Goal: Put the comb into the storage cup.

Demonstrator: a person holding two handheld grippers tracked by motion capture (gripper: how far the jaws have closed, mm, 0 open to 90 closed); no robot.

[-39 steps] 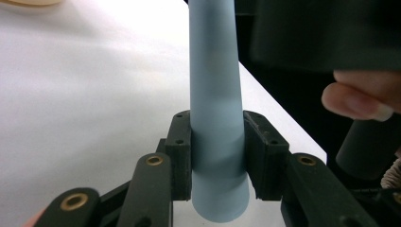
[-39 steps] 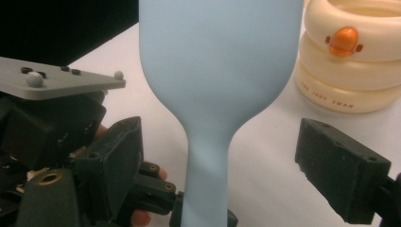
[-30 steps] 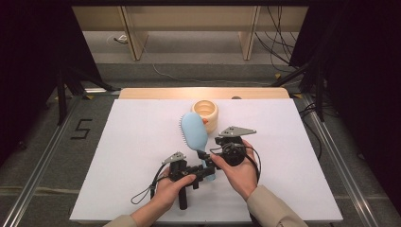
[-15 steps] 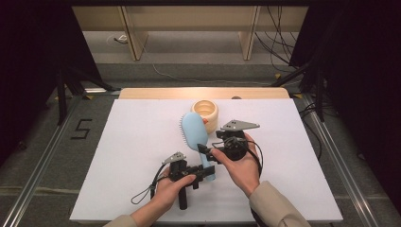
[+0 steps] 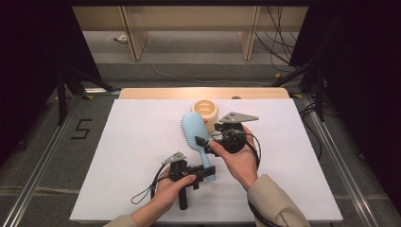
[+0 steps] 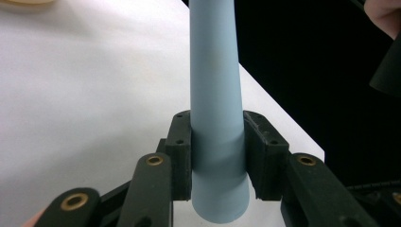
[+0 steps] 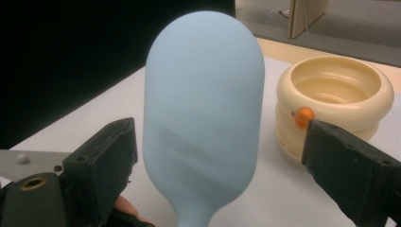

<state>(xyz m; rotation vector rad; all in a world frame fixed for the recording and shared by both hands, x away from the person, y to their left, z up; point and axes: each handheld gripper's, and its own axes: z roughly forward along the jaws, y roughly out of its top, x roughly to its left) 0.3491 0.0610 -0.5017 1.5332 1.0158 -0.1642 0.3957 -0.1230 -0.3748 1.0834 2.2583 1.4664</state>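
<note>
A light blue hairbrush is held over the white table, head toward the far side and bristles facing left. My left gripper is shut on the end of its tapered handle, one pad pressing on each side. My right gripper sits beside the brush where the handle meets the head. In the right gripper view its jaws stand open, wide apart on either side of the brush's smooth back, and touch nothing.
A cream round pot with an orange knob stands just beyond the brush head. The white sheet covers the table. Its right edge drops to dark floor, and a wooden strip runs along the back.
My right hand has lifted its gripper slightly and carried it a little farther from me along the brush. The left gripper and the brush have stayed put.
</note>
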